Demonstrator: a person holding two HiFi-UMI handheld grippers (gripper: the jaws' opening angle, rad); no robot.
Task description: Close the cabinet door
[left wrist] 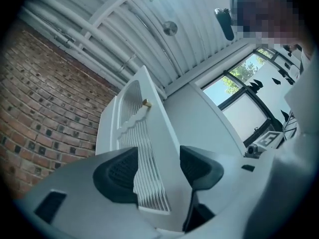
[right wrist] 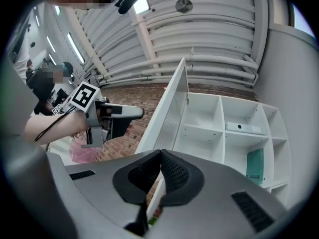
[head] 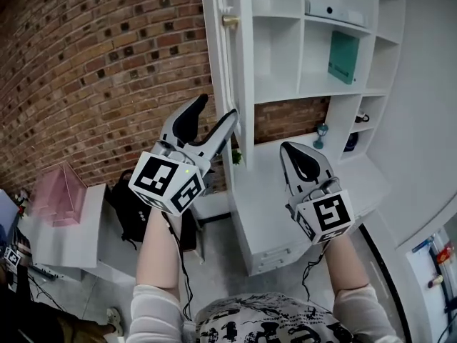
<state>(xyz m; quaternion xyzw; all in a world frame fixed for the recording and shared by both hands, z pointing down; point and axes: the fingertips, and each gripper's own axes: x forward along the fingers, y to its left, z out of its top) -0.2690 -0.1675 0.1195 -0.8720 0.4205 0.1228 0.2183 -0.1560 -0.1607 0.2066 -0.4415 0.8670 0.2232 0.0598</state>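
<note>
The white cabinet stands open, its louvred door swung out towards me and seen edge-on, with a brass knob near the top. My left gripper is raised to the door's lower part, jaws apart. In the left gripper view the door runs up between the two pads of the left gripper, with a small gap on the right side. My right gripper hovers right of the door, below the shelves, its tips together and empty. The right gripper view shows the door and the left gripper.
A brick wall is left of the cabinet. The shelves hold a teal book and a white device. Below is a white counter with drawers. A pink box and a black bag sit at the lower left.
</note>
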